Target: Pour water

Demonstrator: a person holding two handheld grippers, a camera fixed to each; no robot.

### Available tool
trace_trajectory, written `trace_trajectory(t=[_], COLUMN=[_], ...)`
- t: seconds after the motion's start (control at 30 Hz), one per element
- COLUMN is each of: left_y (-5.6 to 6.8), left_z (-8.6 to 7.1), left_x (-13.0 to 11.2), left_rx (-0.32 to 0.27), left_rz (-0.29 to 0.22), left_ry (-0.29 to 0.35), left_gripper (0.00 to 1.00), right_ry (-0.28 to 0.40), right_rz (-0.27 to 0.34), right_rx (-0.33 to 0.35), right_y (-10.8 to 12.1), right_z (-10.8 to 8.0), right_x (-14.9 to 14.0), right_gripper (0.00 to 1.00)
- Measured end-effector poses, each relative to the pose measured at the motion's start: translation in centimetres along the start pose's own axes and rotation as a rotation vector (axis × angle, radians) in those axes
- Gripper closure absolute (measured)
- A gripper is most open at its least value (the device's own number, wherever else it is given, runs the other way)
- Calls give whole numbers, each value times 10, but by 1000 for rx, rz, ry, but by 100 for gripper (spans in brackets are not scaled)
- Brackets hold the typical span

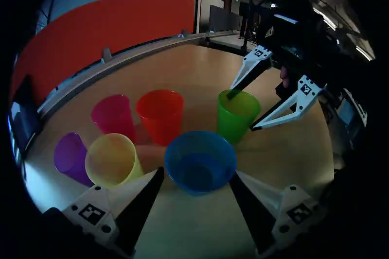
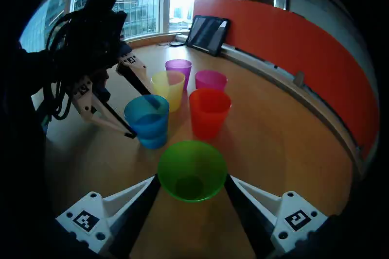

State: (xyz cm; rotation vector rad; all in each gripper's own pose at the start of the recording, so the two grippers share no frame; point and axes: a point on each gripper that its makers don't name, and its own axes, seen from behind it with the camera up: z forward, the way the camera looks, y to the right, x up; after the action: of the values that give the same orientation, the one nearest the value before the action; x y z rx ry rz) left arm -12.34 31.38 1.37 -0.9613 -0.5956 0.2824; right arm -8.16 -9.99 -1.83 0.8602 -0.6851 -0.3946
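Left gripper (image 1: 196, 173) is straddling blue cup (image 1: 199, 159), right gripper (image 2: 191, 177) green cup (image 2: 192, 164), lower centre; whether either is clamping, I cannot tell. Squeeze firmly before tilting.

My left hand-held gripper (image 1: 195, 175) sits low over the worktop, level and pointing forward, its two fingers spread wide. From the right gripper view I see it (image 2: 141, 115) reaching in from the left, angled downward. My right hand-held gripper (image 2: 191, 179) is spread just as wide; opposite, it (image 1: 240, 112) slants down from the upper right. I can't tell whether either one is pressing.
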Motion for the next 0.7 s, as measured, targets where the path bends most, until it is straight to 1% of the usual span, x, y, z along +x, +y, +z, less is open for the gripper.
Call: trace_trajectory(t=[0.2,0.57,0.63,0.7], left_y=[1,2,1,1], left_z=[5,9,9,9], left_x=[2,3,4,5], left_rx=[-6,-7,-5,-3], left_rz=[-4,-10,-10,-11], left_ry=[-1,3,6,9], left_gripper=[4,4,5,8], right_ry=[-5,-7,-7,-6], right_rz=[4,8,8,9], right_rx=[7,7,6,6], right_y=[0,1,1,1], right_z=[7,11,11,10], right_x=[-1,-5,-5,-4], right_gripper=[0,0,0,0])
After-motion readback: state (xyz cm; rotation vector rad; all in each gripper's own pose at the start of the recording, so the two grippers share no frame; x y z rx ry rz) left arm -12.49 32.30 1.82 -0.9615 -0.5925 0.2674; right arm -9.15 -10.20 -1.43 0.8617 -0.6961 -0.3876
